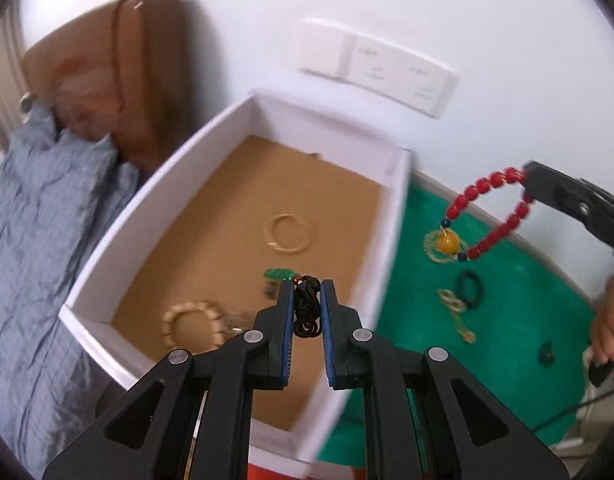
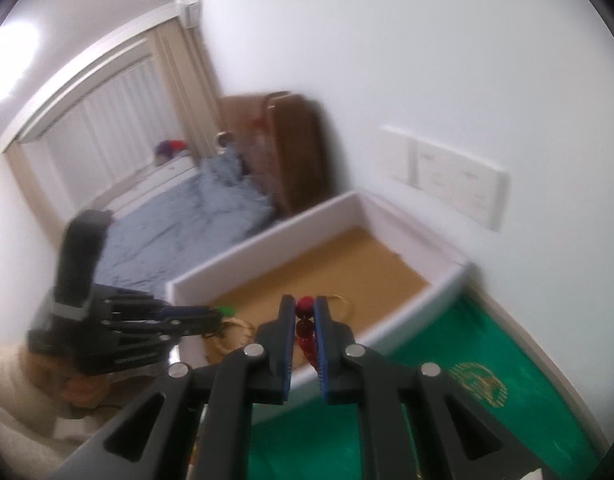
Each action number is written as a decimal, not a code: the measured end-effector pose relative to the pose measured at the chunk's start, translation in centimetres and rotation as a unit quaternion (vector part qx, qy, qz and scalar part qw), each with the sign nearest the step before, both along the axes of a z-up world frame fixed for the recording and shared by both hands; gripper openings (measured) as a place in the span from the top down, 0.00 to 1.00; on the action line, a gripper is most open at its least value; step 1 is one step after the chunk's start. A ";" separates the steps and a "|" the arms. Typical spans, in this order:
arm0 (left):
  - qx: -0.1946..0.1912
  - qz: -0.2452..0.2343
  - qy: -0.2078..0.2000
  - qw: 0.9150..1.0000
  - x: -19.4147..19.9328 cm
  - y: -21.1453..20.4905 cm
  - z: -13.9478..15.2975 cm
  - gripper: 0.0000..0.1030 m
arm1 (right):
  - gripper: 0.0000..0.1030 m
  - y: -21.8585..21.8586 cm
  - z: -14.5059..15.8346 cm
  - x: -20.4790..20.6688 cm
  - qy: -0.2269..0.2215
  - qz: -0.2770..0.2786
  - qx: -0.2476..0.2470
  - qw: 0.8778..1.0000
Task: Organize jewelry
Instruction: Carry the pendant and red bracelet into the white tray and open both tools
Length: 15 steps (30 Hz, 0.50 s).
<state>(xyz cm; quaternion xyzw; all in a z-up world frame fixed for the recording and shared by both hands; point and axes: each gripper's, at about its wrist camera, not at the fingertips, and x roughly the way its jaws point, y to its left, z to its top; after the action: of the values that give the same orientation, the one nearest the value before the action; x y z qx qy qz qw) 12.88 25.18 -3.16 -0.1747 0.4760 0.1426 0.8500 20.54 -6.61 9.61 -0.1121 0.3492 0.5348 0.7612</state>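
Observation:
My left gripper [image 1: 307, 286] is shut on a black cord necklace [image 1: 307, 306] with a green pendant [image 1: 278, 273], held above the white box [image 1: 155, 188] with a brown floor. In the box lie a gold ring bangle [image 1: 288, 233] and a cream bead bracelet [image 1: 193, 326]. My right gripper [image 2: 306, 306] is shut on a red bead bracelet [image 2: 306, 330], which in the left wrist view [image 1: 489, 216] hangs above the green mat [image 1: 519, 320] with a yellow bead [image 1: 447, 243]. The left gripper also shows in the right wrist view [image 2: 217, 316].
On the green mat lie a gold wire piece [image 1: 437, 252], a black ring [image 1: 471, 289], a gold chain [image 1: 457, 314] and a small dark item [image 1: 547, 354]. A grey blanket [image 1: 35, 240] and a brown headboard [image 1: 119, 80] are left of the box. A white wall panel [image 1: 381, 66] is behind.

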 end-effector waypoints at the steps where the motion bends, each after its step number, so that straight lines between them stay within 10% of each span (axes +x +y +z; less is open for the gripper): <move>1: -0.001 0.009 0.004 1.000 0.0 1.1 -0.5 0.90 | 0.91 1.4 -0.5 0.2 0.006 0.011 -0.004 1.000; 15: -0.016 0.080 0.073 0.994 2.3 9.3 -10.2 0.90 | 0.90 15.4 -11.0 0.4 0.076 0.087 -0.083 0.990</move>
<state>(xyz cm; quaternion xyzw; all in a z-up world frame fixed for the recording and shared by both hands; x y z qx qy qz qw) 15.15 34.46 -13.37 -0.2153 0.5237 0.2150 0.7957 20.95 8.75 -1.36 -0.1641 0.4383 0.5753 0.6708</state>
